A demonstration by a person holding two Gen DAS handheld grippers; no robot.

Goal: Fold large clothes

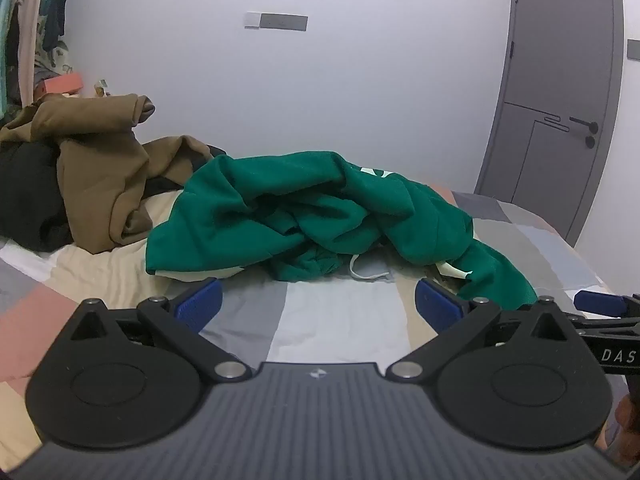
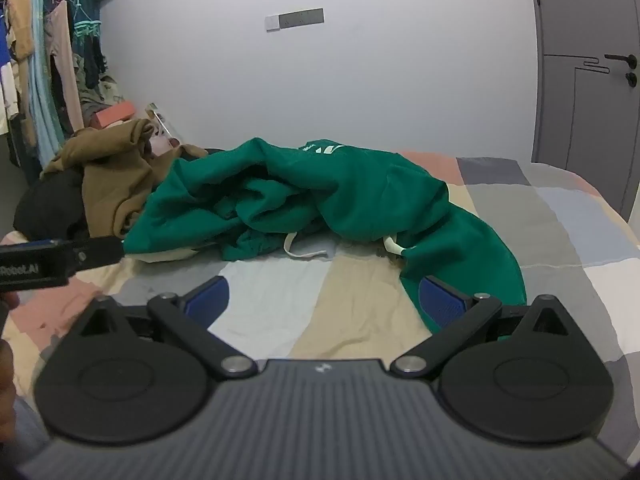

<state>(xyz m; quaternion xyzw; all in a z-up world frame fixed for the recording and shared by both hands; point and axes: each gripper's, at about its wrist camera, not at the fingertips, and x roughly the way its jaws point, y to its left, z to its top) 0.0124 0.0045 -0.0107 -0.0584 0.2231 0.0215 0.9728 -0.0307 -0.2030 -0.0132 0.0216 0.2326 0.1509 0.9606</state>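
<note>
Crumpled green hoodie (image 1: 320, 208) on patchwork bed cover (image 1: 340, 320), beside brown garment (image 1: 100, 168).
Left gripper (image 1: 318, 304) and right gripper (image 2: 324, 296) both spread wide, holding nothing, near hoodie's front edge.

"DAS" on the right gripper (image 1: 600, 308) body, "Robot.AI" on the left gripper (image 2: 60, 256) body
</note>
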